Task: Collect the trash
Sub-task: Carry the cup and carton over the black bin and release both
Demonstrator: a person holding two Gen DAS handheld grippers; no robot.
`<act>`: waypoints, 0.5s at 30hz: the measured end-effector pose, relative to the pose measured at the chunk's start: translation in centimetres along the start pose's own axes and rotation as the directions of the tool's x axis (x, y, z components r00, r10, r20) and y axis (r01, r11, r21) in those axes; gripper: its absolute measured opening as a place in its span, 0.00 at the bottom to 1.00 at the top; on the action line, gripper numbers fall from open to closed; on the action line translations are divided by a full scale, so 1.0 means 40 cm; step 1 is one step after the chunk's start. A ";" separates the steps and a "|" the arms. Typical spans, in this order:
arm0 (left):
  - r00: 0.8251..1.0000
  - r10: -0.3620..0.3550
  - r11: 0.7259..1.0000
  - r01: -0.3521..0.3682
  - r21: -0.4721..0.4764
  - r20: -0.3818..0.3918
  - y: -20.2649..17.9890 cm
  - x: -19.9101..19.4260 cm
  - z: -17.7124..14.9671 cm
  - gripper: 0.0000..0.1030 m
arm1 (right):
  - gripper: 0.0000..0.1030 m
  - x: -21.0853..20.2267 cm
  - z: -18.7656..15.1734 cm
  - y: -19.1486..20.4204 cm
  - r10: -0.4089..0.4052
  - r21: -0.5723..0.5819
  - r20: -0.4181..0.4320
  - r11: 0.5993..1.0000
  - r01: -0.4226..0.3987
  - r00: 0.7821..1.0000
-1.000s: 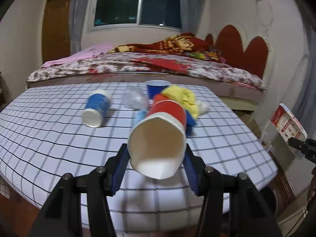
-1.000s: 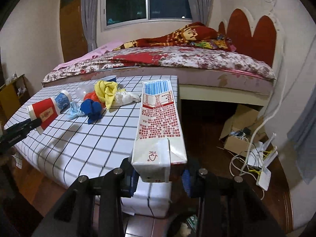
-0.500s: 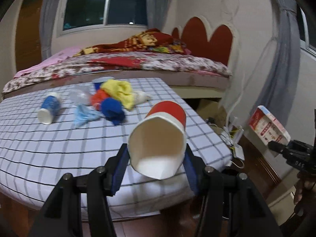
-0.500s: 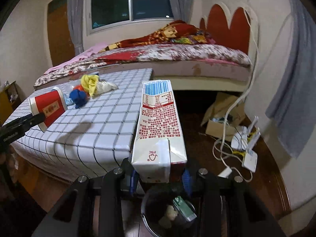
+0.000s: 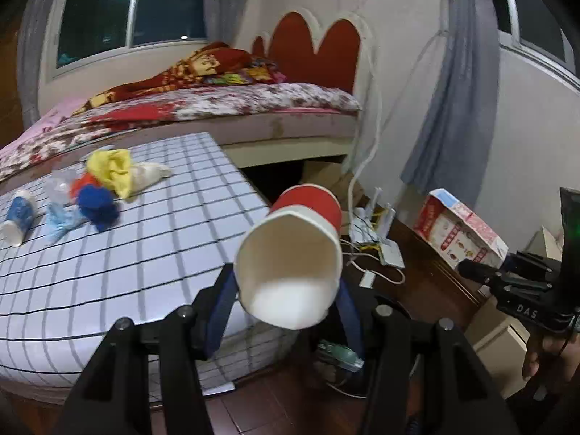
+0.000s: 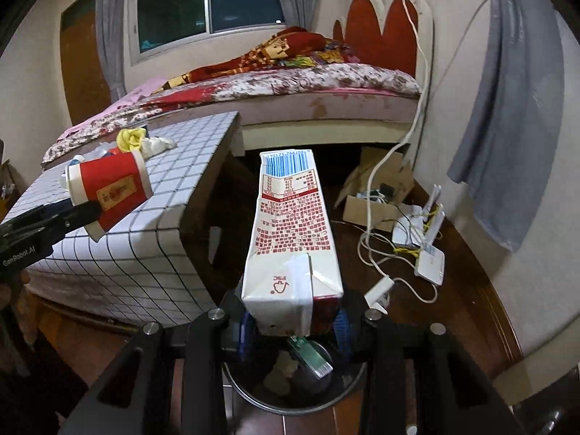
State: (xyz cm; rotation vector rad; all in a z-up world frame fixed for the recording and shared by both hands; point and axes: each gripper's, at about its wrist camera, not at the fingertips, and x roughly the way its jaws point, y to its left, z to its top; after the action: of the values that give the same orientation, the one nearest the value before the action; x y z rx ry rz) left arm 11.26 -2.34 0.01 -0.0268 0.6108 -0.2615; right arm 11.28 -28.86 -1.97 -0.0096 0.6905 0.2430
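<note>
My left gripper (image 5: 286, 301) is shut on a red paper cup (image 5: 290, 264), open mouth toward the camera, held past the table's corner above the floor. The cup also shows in the right wrist view (image 6: 108, 190). My right gripper (image 6: 293, 326) is shut on a red and white carton (image 6: 290, 239), held directly above a round black bin (image 6: 290, 380) with trash inside. The carton also shows in the left wrist view (image 5: 458, 230). Part of the bin's contents (image 5: 337, 353) shows under the cup.
The checkered table (image 5: 127, 253) still carries a blue cup (image 5: 16, 221), crumpled yellow (image 5: 110, 170), blue (image 5: 96, 206) and white scraps. White routers and cables (image 6: 420, 250) and a cardboard box (image 6: 373, 195) lie on the wooden floor by the bed (image 6: 290, 83).
Both grippers swung right, away from the table, with their loads. The carton now hangs over the bin and the cup has moved past the table's corner.
</note>
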 end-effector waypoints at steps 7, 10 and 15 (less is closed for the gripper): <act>0.997 -0.052 0.998 0.054 0.033 -0.048 -0.091 0.038 -0.026 0.53 | 0.37 0.007 -0.038 -0.047 -0.009 0.024 -0.041 1.000 0.010 0.999; 0.994 -0.072 0.996 0.076 0.044 -0.079 -0.122 0.061 -0.045 0.53 | 0.37 0.018 -0.055 -0.055 -0.016 0.024 -0.064 1.000 0.017 0.998; 0.986 -0.096 0.993 0.104 0.055 -0.133 -0.161 0.098 -0.077 0.53 | 0.37 0.046 -0.083 -0.060 -0.017 0.019 -0.109 1.000 0.019 0.994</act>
State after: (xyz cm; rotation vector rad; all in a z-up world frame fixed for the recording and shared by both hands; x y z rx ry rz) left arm 11.07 -9.38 -4.05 0.0189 0.7319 -0.3817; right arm 11.12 -31.09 -5.87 -0.0099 0.8011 0.2196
